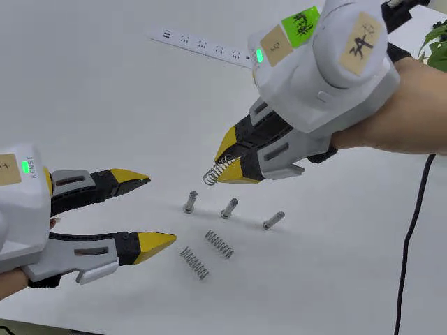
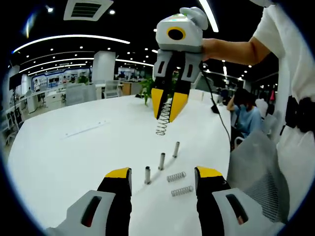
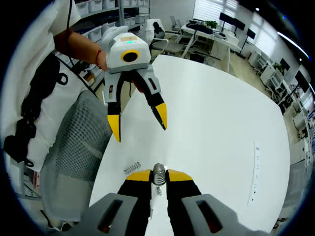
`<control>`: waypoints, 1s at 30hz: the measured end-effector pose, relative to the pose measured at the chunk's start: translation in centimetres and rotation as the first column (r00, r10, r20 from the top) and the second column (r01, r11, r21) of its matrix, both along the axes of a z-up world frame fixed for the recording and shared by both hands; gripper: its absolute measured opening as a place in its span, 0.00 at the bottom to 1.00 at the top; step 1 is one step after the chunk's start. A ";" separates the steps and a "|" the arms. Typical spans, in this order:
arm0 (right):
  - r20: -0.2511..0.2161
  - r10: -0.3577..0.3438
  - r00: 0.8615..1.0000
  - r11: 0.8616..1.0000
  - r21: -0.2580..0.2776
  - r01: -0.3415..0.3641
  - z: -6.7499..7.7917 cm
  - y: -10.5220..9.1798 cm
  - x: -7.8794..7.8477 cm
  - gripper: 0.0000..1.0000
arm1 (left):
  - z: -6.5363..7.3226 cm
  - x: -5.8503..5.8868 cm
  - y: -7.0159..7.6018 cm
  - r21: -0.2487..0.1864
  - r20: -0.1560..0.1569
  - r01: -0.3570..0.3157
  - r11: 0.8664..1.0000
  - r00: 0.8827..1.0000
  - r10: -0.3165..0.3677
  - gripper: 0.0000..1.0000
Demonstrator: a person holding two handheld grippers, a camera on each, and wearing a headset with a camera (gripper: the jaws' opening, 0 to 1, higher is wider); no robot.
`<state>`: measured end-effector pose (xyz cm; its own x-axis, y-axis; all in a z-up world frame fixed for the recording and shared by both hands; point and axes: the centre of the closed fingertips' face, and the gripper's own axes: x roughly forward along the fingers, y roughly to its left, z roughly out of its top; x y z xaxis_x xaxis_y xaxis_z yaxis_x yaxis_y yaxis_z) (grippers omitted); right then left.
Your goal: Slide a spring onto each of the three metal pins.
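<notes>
Three short metal pins stand upright in a row on the white table: left pin [image 1: 190,202], middle pin [image 1: 229,208], right pin [image 1: 273,220]. Two loose springs [image 1: 218,243] [image 1: 194,263] lie just in front of them. My right gripper [image 1: 225,166] hovers above and behind the pins, shut on a third spring [image 1: 217,170] that sticks out from its yellow tips, also seen in the right gripper view [image 3: 158,173]. My left gripper [image 1: 150,210] is open at the left, level with the pins, with nothing between its fingers; its own view shows the pins [image 2: 161,161] ahead.
A white power strip [image 1: 199,45] lies at the far side of the table. A black cable [image 1: 412,230] hangs down the right. A mesh office chair [image 3: 74,157] stands beside the table's edge, and a plant [image 1: 436,42] sits at the far right.
</notes>
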<state>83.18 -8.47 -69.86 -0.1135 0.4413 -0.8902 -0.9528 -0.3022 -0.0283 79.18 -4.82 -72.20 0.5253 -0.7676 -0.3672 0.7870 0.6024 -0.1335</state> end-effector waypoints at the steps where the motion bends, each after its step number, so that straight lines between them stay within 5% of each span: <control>1: 0.004 0.001 1.000 1.000 -0.005 -0.001 -0.2 0.0 0.1 0.12 | 0.0 0.0 0.0 0.001 0.000 -0.001 1.000 1.000 0.001 0.55; 19: 0.008 0.066 0.998 0.990 -0.123 -0.064 -6.1 0.8 1.4 0.12 | -1.0 0.5 0.8 0.013 -0.009 -0.040 0.999 0.999 0.040 0.81; 30: -0.005 0.071 0.997 0.987 -0.145 -0.071 -7.6 1.0 1.3 0.12 | -1.6 0.3 0.5 0.003 -0.026 -0.035 0.999 0.999 0.035 0.90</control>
